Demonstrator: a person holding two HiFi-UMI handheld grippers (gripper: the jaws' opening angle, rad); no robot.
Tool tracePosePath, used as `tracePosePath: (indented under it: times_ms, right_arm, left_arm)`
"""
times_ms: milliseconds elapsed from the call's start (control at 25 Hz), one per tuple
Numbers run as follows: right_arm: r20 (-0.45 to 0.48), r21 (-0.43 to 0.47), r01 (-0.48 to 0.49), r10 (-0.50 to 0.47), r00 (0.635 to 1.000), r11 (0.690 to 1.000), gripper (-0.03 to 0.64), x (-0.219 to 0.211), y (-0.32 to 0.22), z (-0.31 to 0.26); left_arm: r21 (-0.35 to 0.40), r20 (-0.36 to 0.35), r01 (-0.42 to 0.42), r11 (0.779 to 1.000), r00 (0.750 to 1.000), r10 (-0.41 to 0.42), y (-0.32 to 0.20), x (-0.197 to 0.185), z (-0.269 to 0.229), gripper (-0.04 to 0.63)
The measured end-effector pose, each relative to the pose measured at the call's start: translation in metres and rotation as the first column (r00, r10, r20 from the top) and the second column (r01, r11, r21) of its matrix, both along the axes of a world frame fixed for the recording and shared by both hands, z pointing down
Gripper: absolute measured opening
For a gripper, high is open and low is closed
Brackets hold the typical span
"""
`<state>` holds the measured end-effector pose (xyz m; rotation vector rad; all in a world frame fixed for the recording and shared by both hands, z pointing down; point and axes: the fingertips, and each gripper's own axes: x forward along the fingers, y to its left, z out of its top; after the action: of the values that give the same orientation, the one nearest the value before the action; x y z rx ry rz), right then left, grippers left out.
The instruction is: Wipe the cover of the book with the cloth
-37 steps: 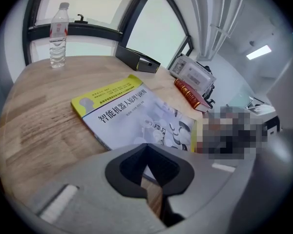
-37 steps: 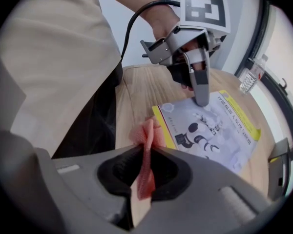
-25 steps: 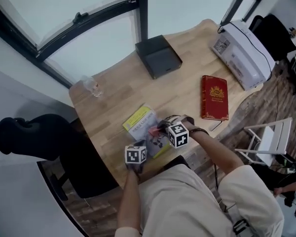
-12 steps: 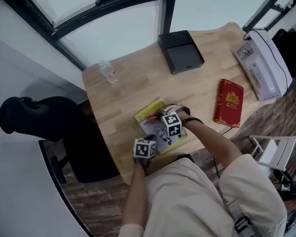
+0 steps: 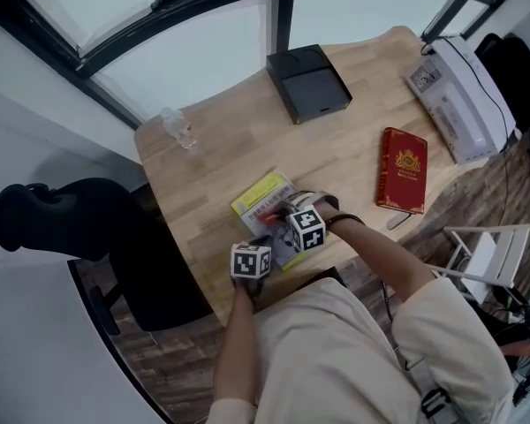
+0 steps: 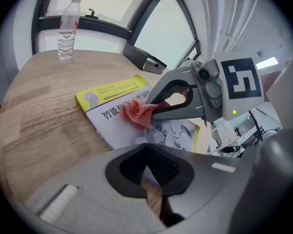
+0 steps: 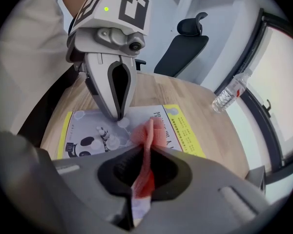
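A yellow and white book [image 5: 258, 203] lies flat near the table's front edge. My right gripper [image 5: 279, 214] is shut on a pink cloth [image 7: 147, 136], and the cloth's bunched end rests on the cover [image 7: 166, 126]. In the left gripper view, the cloth [image 6: 136, 112] sits mid-cover at the right gripper's tips [image 6: 150, 109]. My left gripper [image 7: 119, 117] is shut. Its tips press down on the panda-printed end of the book [image 6: 118, 117], close to the cloth.
A red book [image 5: 403, 170] lies to the right on the wooden table [image 5: 221, 148]. A black box [image 5: 308, 82] sits at the back and a water bottle [image 5: 177, 131] at the far left corner. A white printer [image 5: 464, 87] is at the far right, and a black chair [image 5: 71, 228] stands left of the table.
My right gripper has slid the cloth a little across the cover. My left gripper stays pressed on the book's near end. The head view has shifted.
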<state>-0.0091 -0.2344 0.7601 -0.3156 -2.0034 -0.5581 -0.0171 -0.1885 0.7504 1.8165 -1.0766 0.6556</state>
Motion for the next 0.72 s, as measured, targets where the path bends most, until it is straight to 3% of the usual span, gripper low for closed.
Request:
tracePosePath:
  times_ms: [720]
  right_arm:
    - [-0.029,-0.022,-0.052,0.051,0.998,0.998,0.032,0.056,0.073,0.001]
  left_arm:
    - [0.023,0.026,-0.005,1.0,1.0,0.005,0.004,0.002,0.005,0.005]
